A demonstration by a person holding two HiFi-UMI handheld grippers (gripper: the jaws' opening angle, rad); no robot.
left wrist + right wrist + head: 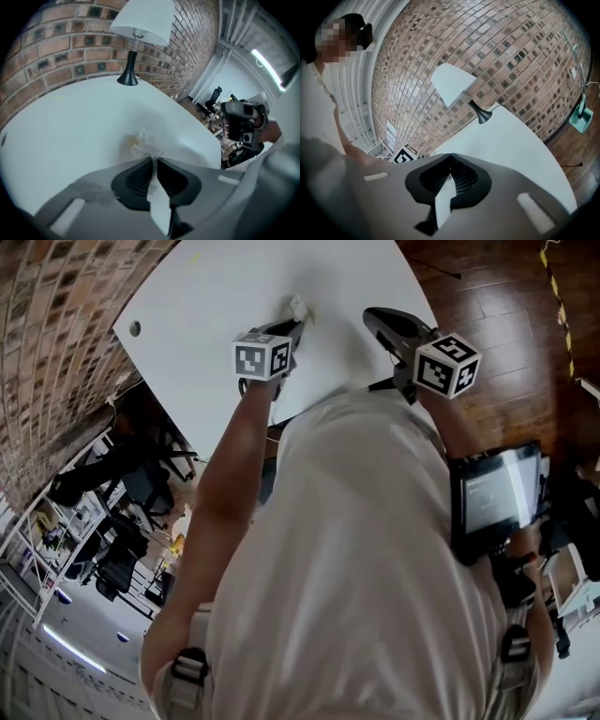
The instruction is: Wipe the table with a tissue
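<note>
- The left gripper (292, 322), jaws clamped on a crumpled tissue (144, 143), holds it against the white table (216, 296), well in from the edges.
- The right gripper (375, 320) hovers near, jaws together, empty.
- A white-shaded lamp (136, 47) stands at the table's edge by the brick wall (487, 42).

An office-like workroom: a brick wall (56, 51) and shaded lamp (140, 23) stand beyond the left fingers (136, 180), office chairs (214, 97) off to their right, wooden floor (506, 306) underfoot.

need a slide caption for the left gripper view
Left gripper pinches a crumpled tissue on the white table, lamp behind.
</note>
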